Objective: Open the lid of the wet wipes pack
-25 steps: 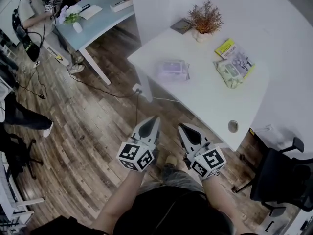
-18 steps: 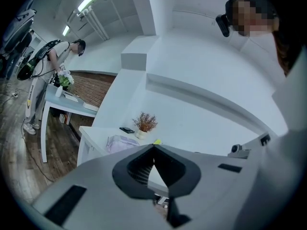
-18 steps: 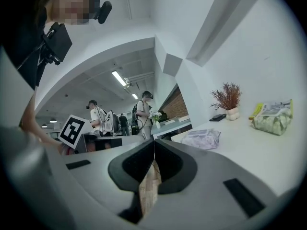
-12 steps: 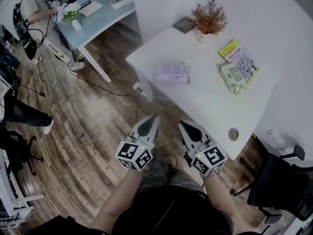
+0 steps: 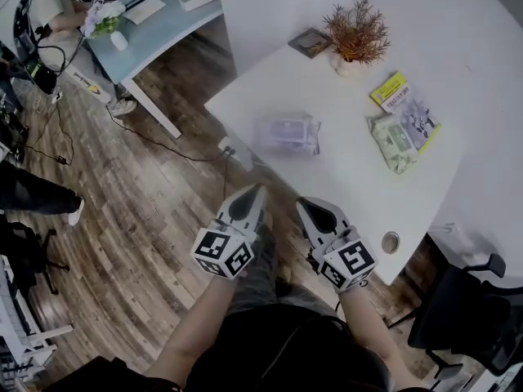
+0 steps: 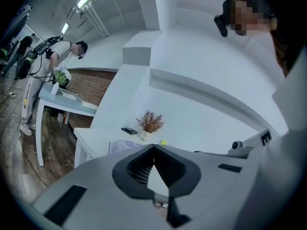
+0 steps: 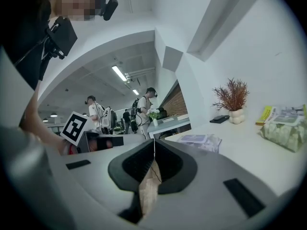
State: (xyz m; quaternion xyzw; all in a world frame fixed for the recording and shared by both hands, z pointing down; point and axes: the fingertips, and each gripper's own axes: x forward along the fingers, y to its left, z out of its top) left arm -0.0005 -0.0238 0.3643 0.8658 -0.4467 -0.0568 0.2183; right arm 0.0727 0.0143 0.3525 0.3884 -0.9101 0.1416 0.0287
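Over the wood floor in the head view, left gripper (image 5: 256, 189) and right gripper (image 5: 305, 203) sit side by side, short of the white worktop (image 5: 343, 178), pointing at it. Wipes pack (image 5: 288, 135) lies flat mid-worktop, well apart from both. Green pack (image 5: 391, 142) and yellow booklet (image 5: 404, 98) lie to its right, plant (image 5: 357, 33) at the far edge.

Left gripper view: jaws fully together, nothing between them; wipes pack shows just above the tips.

Right gripper view: jaws together, empty; wipes pack ahead on the worktop, green pack far right.
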